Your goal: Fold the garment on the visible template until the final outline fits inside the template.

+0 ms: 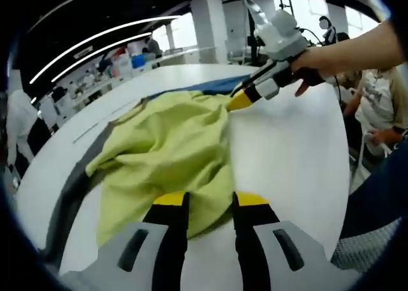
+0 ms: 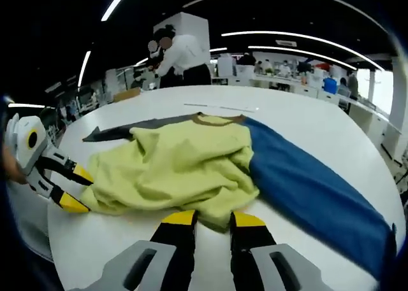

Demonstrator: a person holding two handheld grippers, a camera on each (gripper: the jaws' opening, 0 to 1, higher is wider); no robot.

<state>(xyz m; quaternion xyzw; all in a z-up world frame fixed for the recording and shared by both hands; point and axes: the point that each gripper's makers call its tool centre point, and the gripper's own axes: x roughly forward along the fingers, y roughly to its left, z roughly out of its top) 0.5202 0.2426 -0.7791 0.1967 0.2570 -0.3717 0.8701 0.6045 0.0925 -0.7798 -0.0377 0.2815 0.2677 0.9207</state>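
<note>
Crumpled yellow-green shirt [image 2: 178, 167] lies over blue and grey template [image 2: 306, 176] on white table [image 2: 306, 116]; left gripper [image 1: 210, 202] and right gripper [image 2: 212, 220] jaws apart at six o'clock hems.

Both tongs [image 1: 210, 205] [image 2: 213, 220] have grey bodies, black jaws and yellow tips.

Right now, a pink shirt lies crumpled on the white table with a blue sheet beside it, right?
Not pink: the shirt is yellow-green, as the right gripper view shows. It does lie crumpled on the white table, with the blue sheet beside it.
</note>
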